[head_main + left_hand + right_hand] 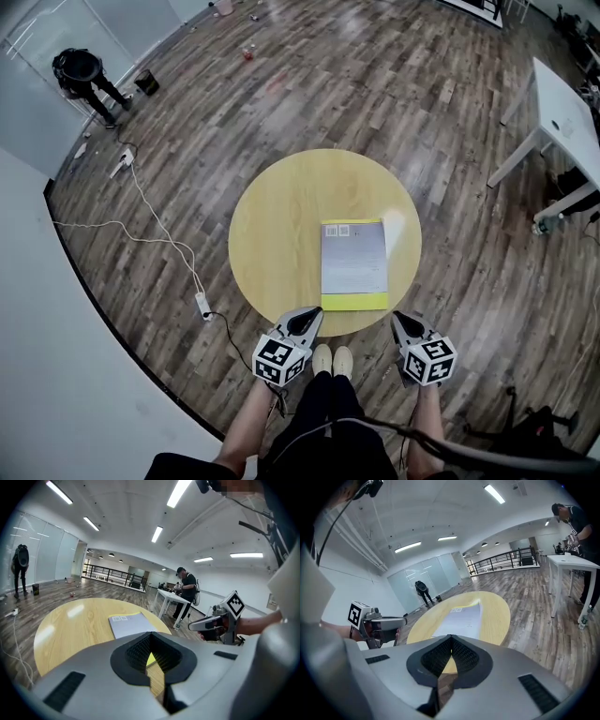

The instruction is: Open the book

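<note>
Right hand-held gripper — book just ahead, leftward.

Round wooden table, closed book flat

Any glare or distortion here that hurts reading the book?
Head view: fisheye bending at the edges, and a glare patch on the table just right of the book; the cover itself is evenly lit. Left gripper view: dark vignette corners, ceiling light reflected on the tabletop. Right gripper view: same vignette, and the book looks pale.
</note>
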Demonstrator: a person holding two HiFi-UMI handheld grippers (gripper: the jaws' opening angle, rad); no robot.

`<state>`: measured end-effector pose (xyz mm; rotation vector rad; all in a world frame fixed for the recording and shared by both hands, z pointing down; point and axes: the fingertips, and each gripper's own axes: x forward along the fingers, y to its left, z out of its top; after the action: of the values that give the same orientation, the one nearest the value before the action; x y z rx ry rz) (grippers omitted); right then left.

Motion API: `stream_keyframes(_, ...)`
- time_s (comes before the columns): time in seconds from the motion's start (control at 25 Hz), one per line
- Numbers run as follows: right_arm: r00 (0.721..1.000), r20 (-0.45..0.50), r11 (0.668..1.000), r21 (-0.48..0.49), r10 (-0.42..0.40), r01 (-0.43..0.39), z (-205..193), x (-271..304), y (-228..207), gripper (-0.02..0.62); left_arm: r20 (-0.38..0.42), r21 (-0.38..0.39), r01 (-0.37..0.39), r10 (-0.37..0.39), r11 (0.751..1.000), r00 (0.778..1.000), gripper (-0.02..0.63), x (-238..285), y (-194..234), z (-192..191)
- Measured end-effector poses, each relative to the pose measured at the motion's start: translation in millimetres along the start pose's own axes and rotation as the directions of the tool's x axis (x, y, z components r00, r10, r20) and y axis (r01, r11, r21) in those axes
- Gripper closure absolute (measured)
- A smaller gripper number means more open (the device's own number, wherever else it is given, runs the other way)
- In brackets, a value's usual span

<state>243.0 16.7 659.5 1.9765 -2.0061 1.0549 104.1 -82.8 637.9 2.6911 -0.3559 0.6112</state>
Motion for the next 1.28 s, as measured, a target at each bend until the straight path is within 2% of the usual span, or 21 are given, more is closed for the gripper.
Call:
stream_keyframes(0.2, 0.999, -0.040, 1.000, 0.016, 0.001, -0.001, -21.8, 13.1, -8.6, 0.592, -0.024, -0.022, 0.002, -0.003, 1.000, 1.000, 0.607, 8.1, 3.4, -21.6)
stream_keyframes(0.52, 0.994, -0.106, 0.999, 0.053, -0.003, 0.009, -38.1, 25.3, -13.7, 0.591, -0.037, -0.040, 0.009, -0.011, 0.999, 0.999, 0.607, 7.6, 3.7, -29.3)
stream_keyframes(0.56, 0.993, -0.114, 0.998, 0.062, 0.003, 0.004, -39.5, 27.1, -13.3, 0.535, -0.039, -0.040, 0.008, -0.009, 0.999, 0.999, 0.607, 7.2, 4.2, -29.7)
stream_keyframes(0.68, 0.991, -0.134, 0.996, 0.087, 0.002, 0.009, -44.2, 33.2, -15.8, 0.490, -0.040, -0.043, 0.005, -0.007, 0.999, 0.999, 0.607, 5.2, 6.8, -31.3)
stream_keyframes(0.92, 0.988, -0.154, 0.989, 0.143, -0.025, 0.047, -52.5, 46.2, -28.0, 0.474, -0.047, -0.052, -0.005, 0.002, 0.999, 0.999, 0.607, 0.9, 12.7, -36.7)
stream_keyframes(1.28, 0.985, -0.170, 0.988, 0.142, -0.039, 0.063, -52.8, 57.3, -32.5, 0.474, -0.052, -0.070, -0.016, 0.012, 0.997, 0.999, 0.607, 0.7, 24.0, -42.3)
